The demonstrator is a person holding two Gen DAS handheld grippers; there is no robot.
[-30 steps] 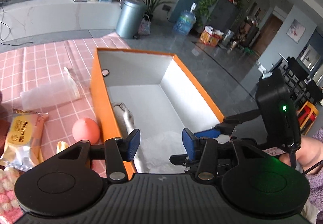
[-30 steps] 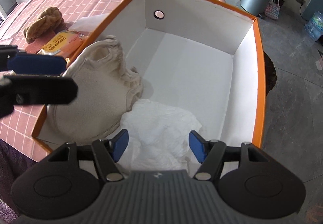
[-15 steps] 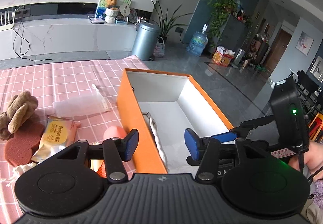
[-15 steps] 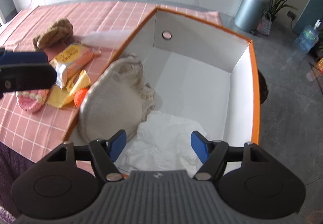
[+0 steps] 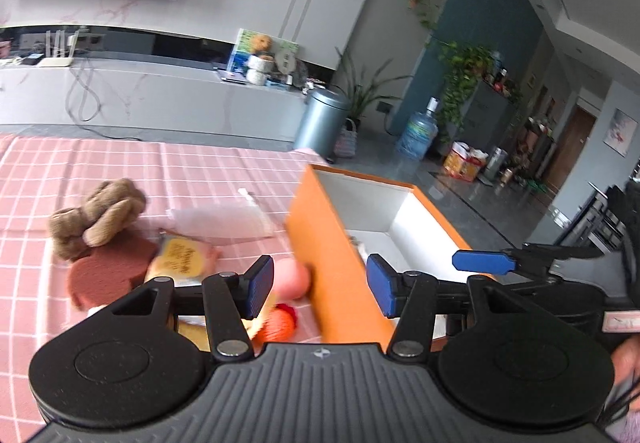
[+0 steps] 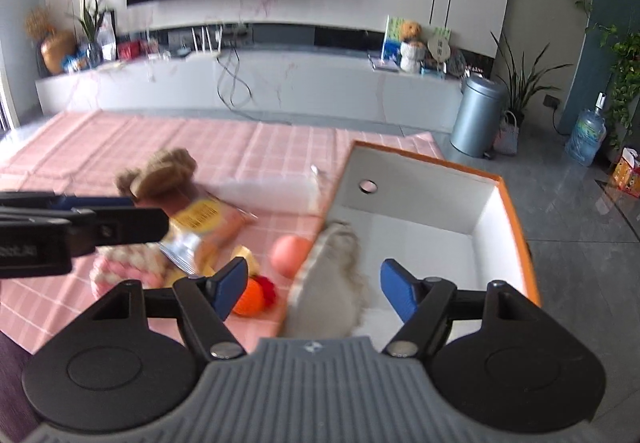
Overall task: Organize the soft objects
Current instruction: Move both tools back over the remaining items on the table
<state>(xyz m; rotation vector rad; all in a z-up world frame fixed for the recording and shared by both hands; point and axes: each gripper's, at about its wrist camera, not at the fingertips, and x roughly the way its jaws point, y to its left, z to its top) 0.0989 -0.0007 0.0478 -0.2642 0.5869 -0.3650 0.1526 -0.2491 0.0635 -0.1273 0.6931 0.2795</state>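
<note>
An orange box (image 5: 332,243) with white inner walls (image 6: 492,219) stands at the right end of the pink checked table. A beige cloth (image 6: 332,283) lies inside against its left wall. Left of the box lie a pink ball (image 5: 294,277), an orange-red toy (image 6: 250,295), a yellow snack packet (image 5: 180,259), a brown plush (image 5: 100,215), a brown round pad (image 5: 108,271) and a pink knitted piece (image 6: 124,263). My left gripper (image 5: 320,289) hangs open over the box's left wall, empty. My right gripper (image 6: 312,287) is open above the beige cloth, holding nothing.
A clear plastic bag (image 5: 224,219) lies flat beside the box. The pink tablecloth (image 5: 60,171) runs far to the left. Beyond the table stand a grey bin (image 6: 478,115), a water bottle (image 6: 586,137) and a long white cabinet (image 6: 280,83).
Both grippers have drawn back and tilted up from inside the box. The white cloth has dropped out of view; the items on the table have come into sight. Both jaws stand slightly wider.
</note>
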